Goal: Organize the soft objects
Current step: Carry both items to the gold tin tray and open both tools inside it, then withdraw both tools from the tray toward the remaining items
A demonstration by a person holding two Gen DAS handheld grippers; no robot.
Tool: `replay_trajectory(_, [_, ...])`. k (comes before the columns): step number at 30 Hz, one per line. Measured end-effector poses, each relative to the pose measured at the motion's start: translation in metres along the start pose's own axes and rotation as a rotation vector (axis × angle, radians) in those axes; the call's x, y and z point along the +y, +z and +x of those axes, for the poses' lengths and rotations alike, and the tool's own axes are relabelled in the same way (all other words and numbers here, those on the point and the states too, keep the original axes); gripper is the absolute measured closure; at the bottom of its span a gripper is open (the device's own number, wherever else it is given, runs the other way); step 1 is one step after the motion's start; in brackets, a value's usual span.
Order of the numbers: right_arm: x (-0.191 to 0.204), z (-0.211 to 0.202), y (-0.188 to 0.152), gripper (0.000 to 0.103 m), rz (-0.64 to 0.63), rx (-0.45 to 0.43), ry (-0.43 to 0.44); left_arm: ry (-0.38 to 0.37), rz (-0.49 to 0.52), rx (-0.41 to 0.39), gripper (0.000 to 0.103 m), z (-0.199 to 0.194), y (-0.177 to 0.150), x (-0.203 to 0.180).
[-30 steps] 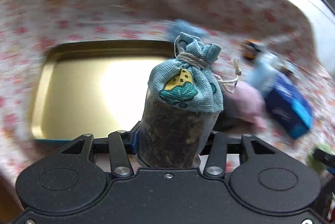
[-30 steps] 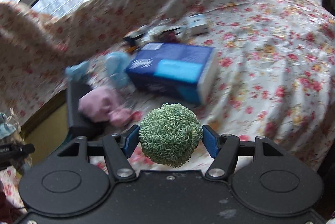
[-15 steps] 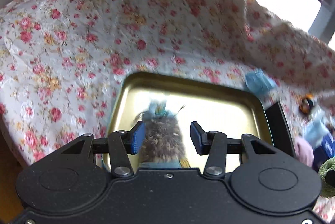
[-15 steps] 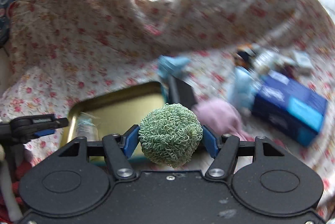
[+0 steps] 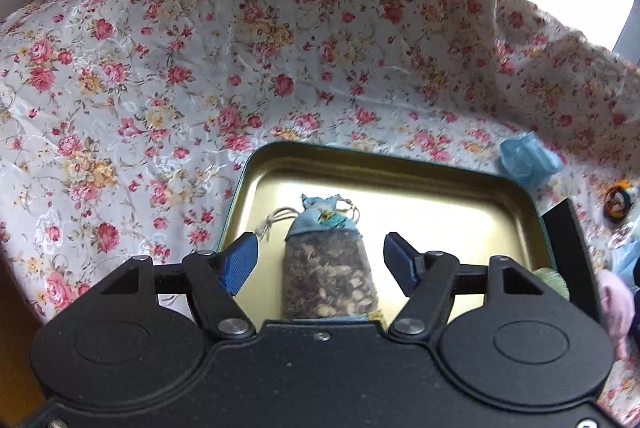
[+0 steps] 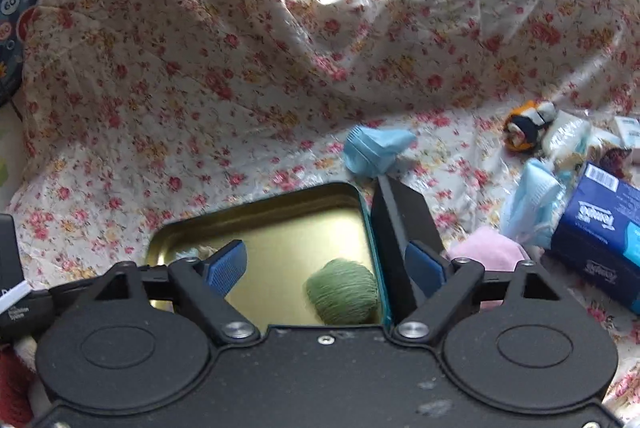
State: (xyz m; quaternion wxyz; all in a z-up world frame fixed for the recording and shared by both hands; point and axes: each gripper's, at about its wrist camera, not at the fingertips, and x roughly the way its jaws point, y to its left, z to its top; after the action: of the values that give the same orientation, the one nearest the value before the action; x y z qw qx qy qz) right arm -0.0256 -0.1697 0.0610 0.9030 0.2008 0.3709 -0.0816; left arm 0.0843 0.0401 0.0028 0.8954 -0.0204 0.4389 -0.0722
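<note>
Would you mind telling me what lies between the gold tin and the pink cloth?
In the right wrist view, a black panel, standing on edge against the gold tin's right rim, lies between it and the pink cloth.

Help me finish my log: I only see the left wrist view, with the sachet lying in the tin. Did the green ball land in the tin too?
Observer: Yes. The right wrist view shows the green ball lying inside the tin, in its near right corner.
Operator: Is the right hand-held gripper clear of it?
Observer: Yes. The right hand-held gripper has just been opening its jaws; they stand wide, the ball lies below them on the tin floor, and neither pad touches it.
</note>
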Motion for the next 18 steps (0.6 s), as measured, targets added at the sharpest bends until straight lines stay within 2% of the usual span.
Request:
replay_trajectory(5, [-0.015, -0.001, -0.014, 0.017, 0.021, 0.027, -0.049, 0.021, 0.021, 0.021, 0.037, 0.003, -0.009, -0.005])
replay_trajectory(9, [-0.027, -0.004, -0.025, 0.017, 0.049, 0.049, -0.074, 0.023, 0.053, 0.029, 0.026, 0.002, -0.015, -0.014])
replay_trajectory(18, [-0.055, -0.017, -0.049, 0.017, 0.115, 0.069, -0.128, 0.005, 0.120, 0.032, 0.026, -0.008, -0.030, -0.039])
